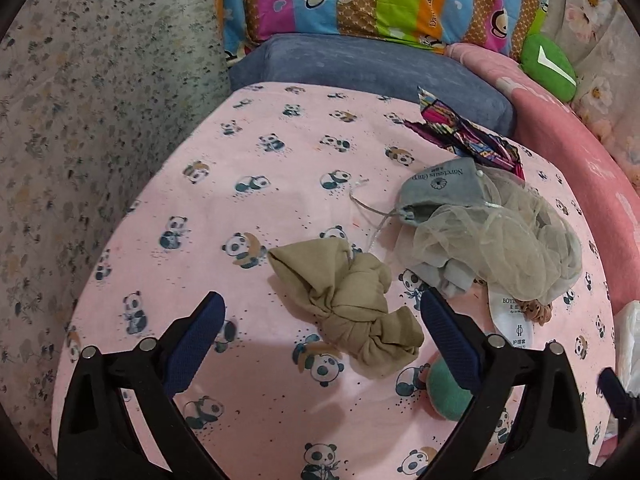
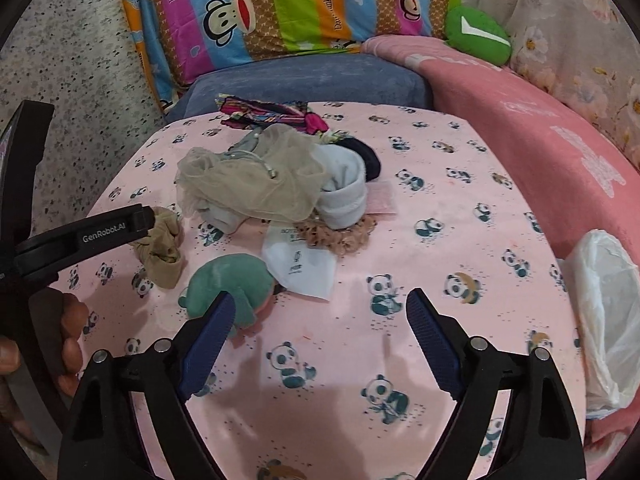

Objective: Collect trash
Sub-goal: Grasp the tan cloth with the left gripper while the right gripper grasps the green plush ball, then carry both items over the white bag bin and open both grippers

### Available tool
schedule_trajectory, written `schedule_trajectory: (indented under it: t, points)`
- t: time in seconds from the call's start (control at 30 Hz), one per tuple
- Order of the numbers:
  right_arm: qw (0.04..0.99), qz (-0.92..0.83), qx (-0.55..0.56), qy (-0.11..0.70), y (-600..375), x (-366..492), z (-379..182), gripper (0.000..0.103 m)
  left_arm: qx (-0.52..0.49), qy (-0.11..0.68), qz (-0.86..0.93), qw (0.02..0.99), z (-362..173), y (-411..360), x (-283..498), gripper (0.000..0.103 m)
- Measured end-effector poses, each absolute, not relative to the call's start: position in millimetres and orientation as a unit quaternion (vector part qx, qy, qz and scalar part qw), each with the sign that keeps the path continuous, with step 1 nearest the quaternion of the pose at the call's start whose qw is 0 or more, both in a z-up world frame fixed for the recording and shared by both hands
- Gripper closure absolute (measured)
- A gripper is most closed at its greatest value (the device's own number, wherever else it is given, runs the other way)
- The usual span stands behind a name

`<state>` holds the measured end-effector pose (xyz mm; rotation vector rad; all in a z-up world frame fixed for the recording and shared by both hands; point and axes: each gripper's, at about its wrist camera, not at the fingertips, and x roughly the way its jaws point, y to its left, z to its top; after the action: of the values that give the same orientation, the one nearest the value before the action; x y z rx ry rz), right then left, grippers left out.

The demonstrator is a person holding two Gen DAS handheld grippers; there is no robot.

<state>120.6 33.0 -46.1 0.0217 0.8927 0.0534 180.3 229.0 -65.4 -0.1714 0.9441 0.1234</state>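
A pink panda-print cloth [image 1: 248, 184] covers the surface. A knotted beige cloth [image 1: 352, 304] lies on it, between the fingers of my open, empty left gripper [image 1: 320, 300]. A pile of grey fabric and beige mesh [image 1: 492, 232] lies to its right, with a white label [image 1: 514, 320], a green plush piece [image 1: 444, 392] and a colourful wrapper [image 1: 464, 136]. In the right wrist view my right gripper [image 2: 320, 300] is open and empty over bare cloth. The green plush [image 2: 228, 280] touches its left finger. The pile [image 2: 260, 180], white label [image 2: 300, 264] and beige cloth [image 2: 160, 248] lie beyond.
A white plastic bag [image 2: 608, 312] sits at the right edge on a pink blanket [image 2: 540, 152]. A blue cushion [image 2: 304, 84], striped monkey pillow [image 2: 280, 4] and green cushion [image 2: 478, 32] are at the back. The left gripper body [image 2: 80, 236] shows at the left.
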Motion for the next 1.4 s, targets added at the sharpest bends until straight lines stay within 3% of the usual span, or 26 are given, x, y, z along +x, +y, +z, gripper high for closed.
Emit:
schedule_trajectory:
  t: [0.07,0.13,0.3,0.33,0.43,0.7,1.07,1.4]
  points:
    - [0.897,0.037,0.020,0.440,40.7,127.4,-51.8,0.028,-0.084,0.461,0.048,0.882,-71.3,227.6,183.8,0.018]
    - [0.892,0.049,0.027,0.449,47.8,134.3,-58.6,0.033,-0.092,0.466,0.037,0.879,-76.3,227.6,187.5,0.030]
    - [0.874,0.075,0.062,0.475,56.4,147.7,-76.2,0.053,-0.112,0.474,0.010,0.873,-84.4,228.3,190.9,0.051]
    - [0.872,0.081,0.073,0.477,57.0,149.5,-79.2,0.054,-0.113,0.475,0.005,0.873,-85.4,228.0,190.4,0.058]
    - [0.867,0.092,0.100,0.480,59.5,153.7,-85.2,0.055,-0.114,0.472,-0.003,0.874,-85.8,226.5,187.7,0.065]
    - [0.862,0.110,0.119,0.480,66.6,154.3,-85.1,0.070,-0.110,0.468,-0.013,0.877,-81.3,224.9,180.4,0.071]
    - [0.904,0.045,0.039,0.423,44.1,116.5,-32.4,0.070,-0.083,0.451,-0.031,0.888,-52.9,195.0,144.7,0.073]
    - [0.921,-0.066,0.049,0.380,-59.2,64.4,-0.3,0.070,-0.033,0.428,-0.096,0.898,-17.6,108.7,107.1,0.073]
